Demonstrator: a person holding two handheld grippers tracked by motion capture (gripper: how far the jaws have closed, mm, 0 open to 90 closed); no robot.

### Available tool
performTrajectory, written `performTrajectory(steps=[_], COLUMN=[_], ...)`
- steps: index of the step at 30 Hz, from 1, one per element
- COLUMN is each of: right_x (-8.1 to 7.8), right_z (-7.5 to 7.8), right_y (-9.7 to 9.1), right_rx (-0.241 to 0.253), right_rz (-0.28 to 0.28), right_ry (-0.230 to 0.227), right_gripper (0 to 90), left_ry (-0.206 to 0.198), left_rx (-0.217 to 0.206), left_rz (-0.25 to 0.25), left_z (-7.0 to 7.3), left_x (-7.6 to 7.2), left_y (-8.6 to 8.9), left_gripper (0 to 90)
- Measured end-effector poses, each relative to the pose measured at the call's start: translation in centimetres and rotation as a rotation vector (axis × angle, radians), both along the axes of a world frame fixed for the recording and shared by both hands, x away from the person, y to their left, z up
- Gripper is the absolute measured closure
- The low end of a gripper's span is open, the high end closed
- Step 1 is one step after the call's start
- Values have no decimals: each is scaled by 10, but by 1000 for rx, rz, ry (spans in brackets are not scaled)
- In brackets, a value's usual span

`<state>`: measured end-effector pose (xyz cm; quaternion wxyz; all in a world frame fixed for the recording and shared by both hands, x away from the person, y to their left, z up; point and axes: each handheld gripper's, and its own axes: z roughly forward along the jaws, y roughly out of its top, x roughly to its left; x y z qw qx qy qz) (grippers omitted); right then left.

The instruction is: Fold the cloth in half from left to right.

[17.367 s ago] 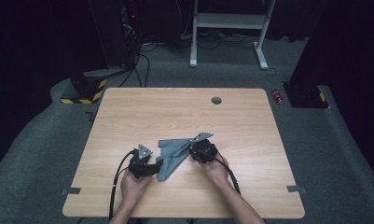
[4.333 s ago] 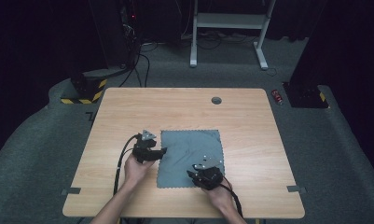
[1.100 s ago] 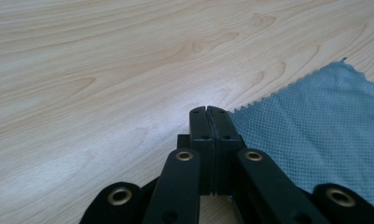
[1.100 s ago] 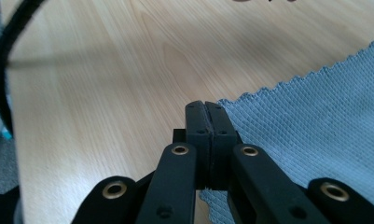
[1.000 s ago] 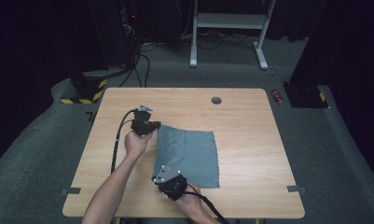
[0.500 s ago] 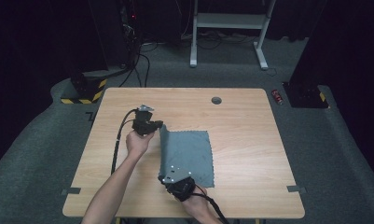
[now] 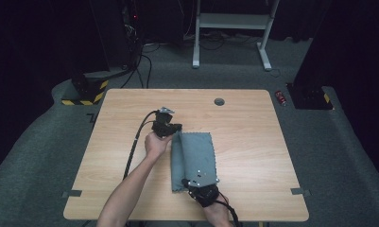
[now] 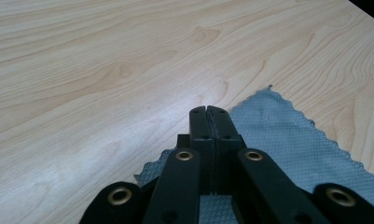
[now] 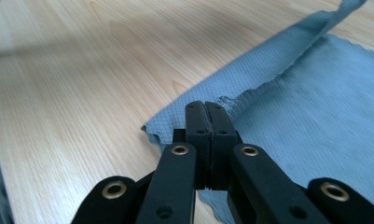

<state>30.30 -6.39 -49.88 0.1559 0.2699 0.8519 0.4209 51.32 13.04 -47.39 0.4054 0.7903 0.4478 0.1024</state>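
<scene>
1. Grey cloth [image 7: 195,160] lies mid-counter [image 7: 253,142], its left edge now carried rightward compared with a second ago; the fold is partway over.
2. Left hand-held gripper [image 8: 207,112] is clenched on the far corner.
3. Right hand-held gripper [image 9: 205,108] is clenched on the near corner.

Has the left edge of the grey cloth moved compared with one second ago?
Yes. The left edge of the grey cloth has been carried rightward over the cloth, toward the side under the round table hole, so the cloth now looks narrower.
</scene>
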Motion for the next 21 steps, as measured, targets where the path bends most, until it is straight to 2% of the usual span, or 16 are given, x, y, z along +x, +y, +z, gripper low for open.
performTrajectory(steps=[9,17,21], right_x=[-3,-6,-6], right_z=[-4,-5,-7], right_y=[-21,-45,-54], right_rx=[-4,4,7], right_rz=[-51,-111,-134], right_ry=[-4,-5,1], right_gripper=[897,897,897], left_ry=[-8,3,-4], left_rx=[-9,-1,12], left_rz=[-40,-53,-72], left_z=[2,-1,0], left_x=[4,8,10], left_y=[-28,-46,-57], left_gripper=[900,900,900])
